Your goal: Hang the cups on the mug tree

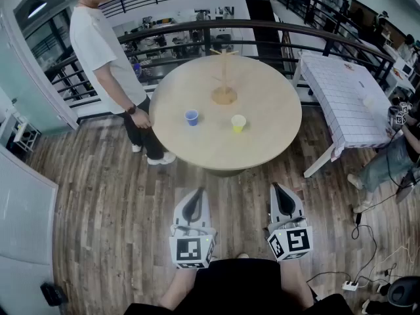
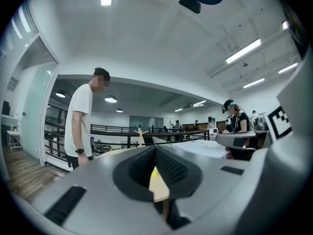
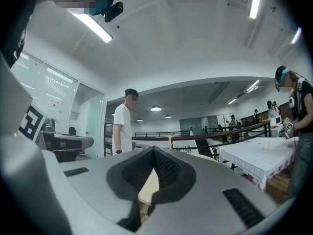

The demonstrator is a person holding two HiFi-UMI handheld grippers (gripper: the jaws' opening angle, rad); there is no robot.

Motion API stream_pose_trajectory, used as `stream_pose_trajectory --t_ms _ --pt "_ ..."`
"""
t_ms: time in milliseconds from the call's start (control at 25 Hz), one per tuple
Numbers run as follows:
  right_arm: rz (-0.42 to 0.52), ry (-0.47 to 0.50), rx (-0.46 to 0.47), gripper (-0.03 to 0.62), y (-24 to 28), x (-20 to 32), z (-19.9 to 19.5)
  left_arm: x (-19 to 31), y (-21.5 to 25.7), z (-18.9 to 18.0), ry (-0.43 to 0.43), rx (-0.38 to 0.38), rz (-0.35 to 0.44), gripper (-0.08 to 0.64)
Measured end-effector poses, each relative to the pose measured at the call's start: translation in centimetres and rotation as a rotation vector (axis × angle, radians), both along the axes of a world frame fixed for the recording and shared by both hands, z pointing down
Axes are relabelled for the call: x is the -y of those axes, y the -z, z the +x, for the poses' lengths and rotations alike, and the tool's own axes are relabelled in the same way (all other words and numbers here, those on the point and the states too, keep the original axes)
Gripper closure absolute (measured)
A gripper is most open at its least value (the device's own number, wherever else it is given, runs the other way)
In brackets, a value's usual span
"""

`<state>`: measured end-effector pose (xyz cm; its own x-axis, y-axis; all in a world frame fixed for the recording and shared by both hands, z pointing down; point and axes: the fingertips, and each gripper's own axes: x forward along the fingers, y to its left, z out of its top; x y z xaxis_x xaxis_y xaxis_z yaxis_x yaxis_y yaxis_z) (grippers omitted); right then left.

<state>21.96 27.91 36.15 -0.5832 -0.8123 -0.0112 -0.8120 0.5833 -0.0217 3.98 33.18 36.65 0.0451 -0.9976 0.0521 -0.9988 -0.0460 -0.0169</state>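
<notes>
A wooden mug tree (image 1: 224,77) stands on the far half of the round beige table (image 1: 262,149). A blue cup (image 1: 191,117) and a yellow cup (image 1: 238,123) sit upright on the tabletop nearer to me, apart from each other and from the tree. My left gripper (image 1: 197,191) and right gripper (image 1: 276,187) are held low over the wooden floor, short of the table's near edge, both shut and empty. In the left gripper view the shut gripper (image 2: 155,149) points toward the mug tree (image 2: 140,136). In the right gripper view the shut gripper (image 3: 154,150) faces the mug tree (image 3: 170,142).
A person in a white T-shirt (image 1: 105,44) stands against the table's left edge. A table with a white checked cloth (image 1: 348,90) stands to the right, and a seated person (image 1: 394,153) is beside it. A railing (image 1: 197,28) runs behind. Cables and a power strip (image 1: 351,285) lie on the floor at right.
</notes>
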Motion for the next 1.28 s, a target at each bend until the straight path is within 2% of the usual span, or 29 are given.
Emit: stream_pose_trajectory --t_ms 360,520,840,1040,1120,1160,1200,1280 --pt "0.001 0.014 0.016 0.584 0.0 0.3 -0.3 0.3 -0.1 -0.1 -0.001 -0.004 0.000 0.548" --pt "-0.024 -0.010 0.073 0.584 -0.2 0.9 0.8 0.5 -0.2 0.4 0.001 -0.006 -0.007 0.548" --pt "-0.063 -0.032 0.068 0.584 -2.0 1.4 3.5 0.5 -1.7 1.0 0.032 -0.036 -0.029 0.548" --pt "-0.099 -0.039 0.069 0.584 0.3 1.8 1.8 1.4 0.3 -2.3 0.027 -0.098 -0.060 0.548" --pt "-0.122 0.004 0.072 0.583 0.5 2.1 0.7 1.5 0.6 -2.7 0.022 -0.105 -0.071 0.548" --pt "-0.138 0.047 0.071 0.541 -0.1 2.3 0.4 1.5 0.1 -2.2 0.023 -0.107 -0.079 0.548" --pt "-0.151 0.098 0.071 0.454 -0.9 2.4 0.1 1.6 -0.6 -1.4 0.027 -0.109 -0.090 0.548" --pt "-0.161 0.188 0.077 0.402 -2.0 2.9 -1.1 2.4 -2.0 -0.6 0.041 -0.113 -0.117 0.548"
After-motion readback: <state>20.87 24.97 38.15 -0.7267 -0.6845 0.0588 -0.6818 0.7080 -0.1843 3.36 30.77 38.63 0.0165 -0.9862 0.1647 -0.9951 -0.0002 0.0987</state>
